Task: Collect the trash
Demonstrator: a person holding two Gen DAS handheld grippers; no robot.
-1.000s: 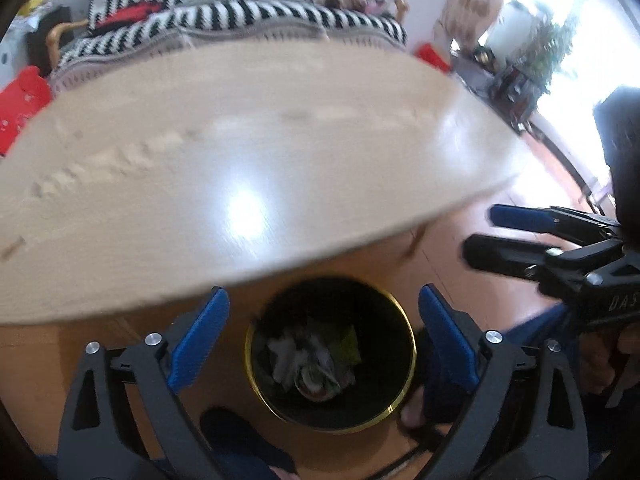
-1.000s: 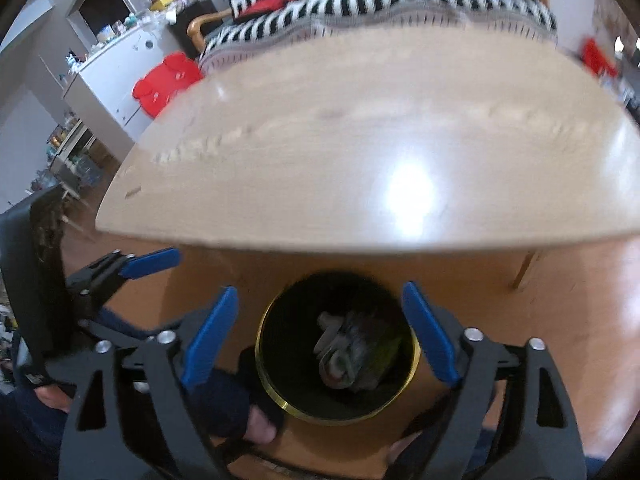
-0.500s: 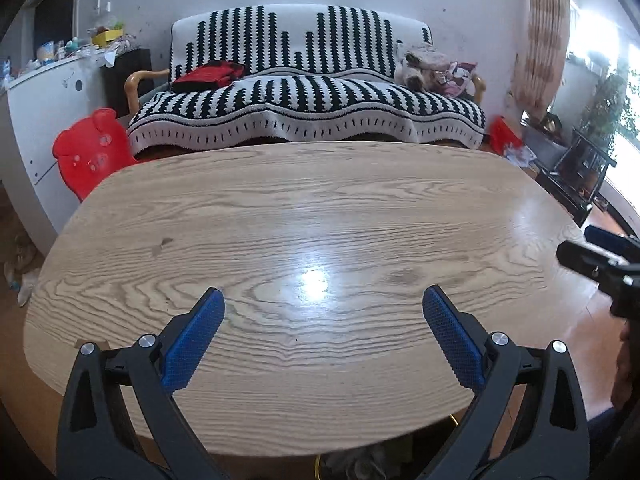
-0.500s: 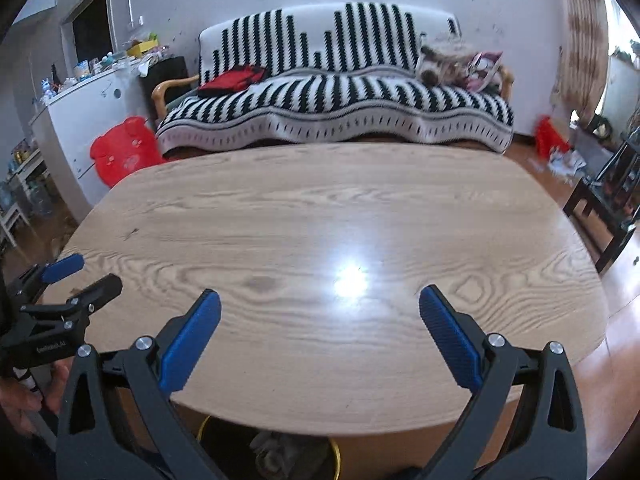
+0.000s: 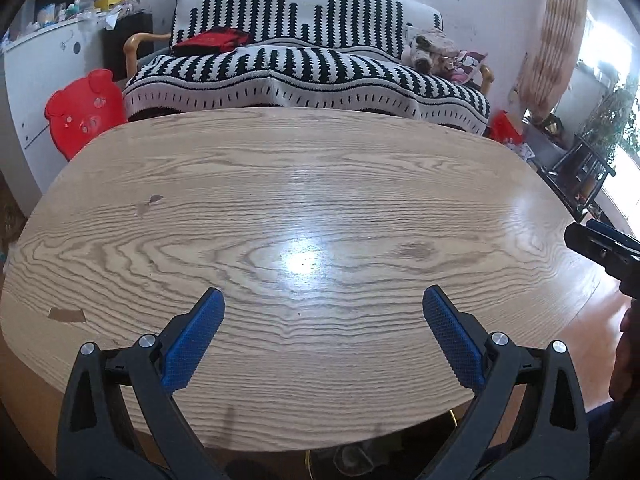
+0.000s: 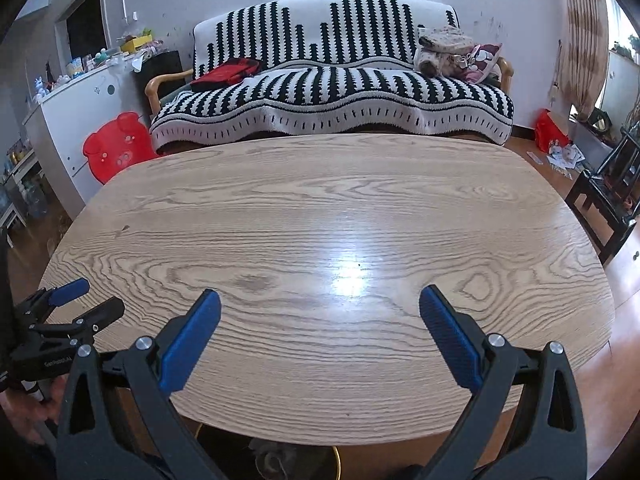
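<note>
My left gripper (image 5: 322, 300) is open and empty, held over the near edge of the oval wooden table (image 5: 312, 184). My right gripper (image 6: 320, 300) is open and empty too, over the same near edge of the table (image 6: 320, 208). The gold-rimmed black trash bin (image 6: 276, 458) with trash inside peeks out under the table's near edge; in the left wrist view only a sliver of the bin (image 5: 352, 456) shows. The left gripper appears at the lower left of the right wrist view (image 6: 78, 304). The right gripper's tips show at the right edge of the left wrist view (image 5: 600, 240).
A sofa with a black-and-white striped cover (image 6: 332, 92) stands behind the table. A red pig-shaped stool (image 6: 116, 148) and a white cabinet (image 6: 76, 120) are at the left. A dark chair (image 6: 608, 196) stands at the right. The tabletop bears a small chipped patch (image 5: 68, 314).
Both grippers have lifted from pointing down into the trash bin to facing across the tabletop toward the sofa. Both stay open and empty.
</note>
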